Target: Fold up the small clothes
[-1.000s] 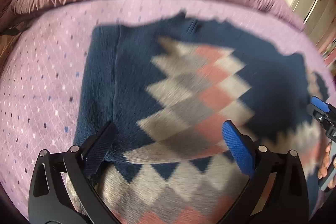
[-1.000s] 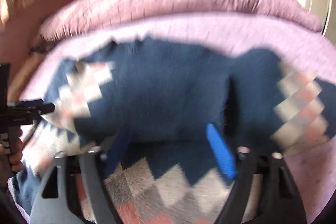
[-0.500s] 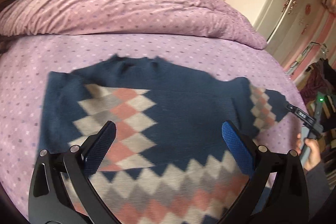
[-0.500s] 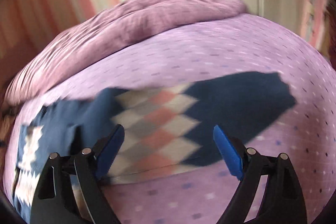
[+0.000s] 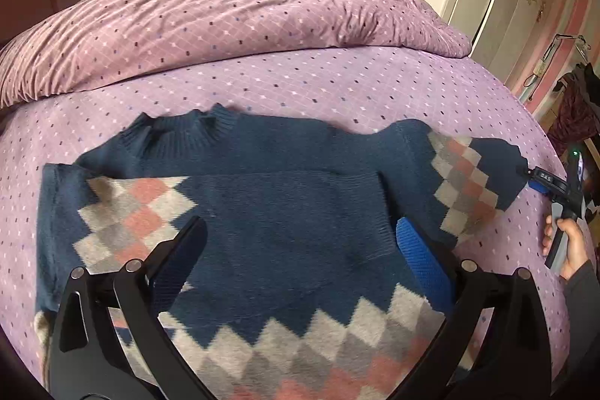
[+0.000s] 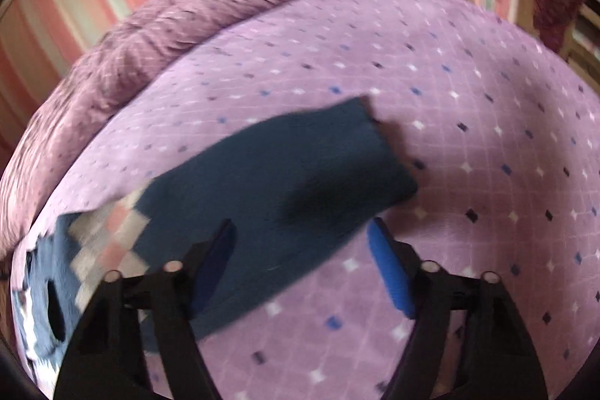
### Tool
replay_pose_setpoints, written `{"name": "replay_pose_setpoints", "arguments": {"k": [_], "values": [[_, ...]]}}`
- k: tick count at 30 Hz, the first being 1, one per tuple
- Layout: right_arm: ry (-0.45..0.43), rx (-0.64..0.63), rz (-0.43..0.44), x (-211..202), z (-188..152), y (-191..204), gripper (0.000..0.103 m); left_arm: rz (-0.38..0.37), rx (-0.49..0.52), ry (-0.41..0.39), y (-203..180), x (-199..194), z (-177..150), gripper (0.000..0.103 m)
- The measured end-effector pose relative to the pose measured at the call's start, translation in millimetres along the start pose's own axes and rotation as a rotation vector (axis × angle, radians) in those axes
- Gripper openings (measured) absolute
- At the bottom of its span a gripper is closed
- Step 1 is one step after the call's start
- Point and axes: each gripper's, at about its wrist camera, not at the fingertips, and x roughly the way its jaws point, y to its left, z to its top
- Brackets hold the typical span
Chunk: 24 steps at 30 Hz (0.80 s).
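Navy argyle sweater (image 5: 285,212) lies flat on the purple bedspread (image 5: 337,81). Left gripper (image 5: 300,242) hovers over it, jaws apart, empty. Right wrist view alone shows the right gripper (image 6: 300,242) closing over the sleeve cuff (image 6: 337,156), pads not touching.

purple dotted bed (image 5: 337,89); navy argyle sweater (image 5: 285,212) flat on it, rumpled duvet (image 5: 225,14) behind.

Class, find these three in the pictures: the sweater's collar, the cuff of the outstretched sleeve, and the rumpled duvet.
collar (image 5: 180,134), left wrist view, on its ribbed navy band.
cuff (image 6: 378,152), right wrist view, on the sleeve's plain navy end.
duvet (image 5: 232,17), left wrist view, on its wrinkled purple top.
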Motion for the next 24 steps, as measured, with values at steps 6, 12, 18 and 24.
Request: {"name": "replay_pose_setpoints", "arguments": {"k": [6,12,18,24], "values": [[-0.007,0.012,-0.024,16,8,1,0.052,0.014,0.019,0.014,-12,6,2,0.100],[0.000,-0.027,-0.053,23,11,11,0.041,0.032,0.024,0.012,-15,9,7,0.100],[0.013,-0.045,-0.062,22,12,12,0.038,0.020,0.026,0.017,-18,9,6,0.100],[0.013,-0.059,-0.061,23,8,13,0.029,0.037,0.045,0.042,-20,17,-4,0.100]]}}
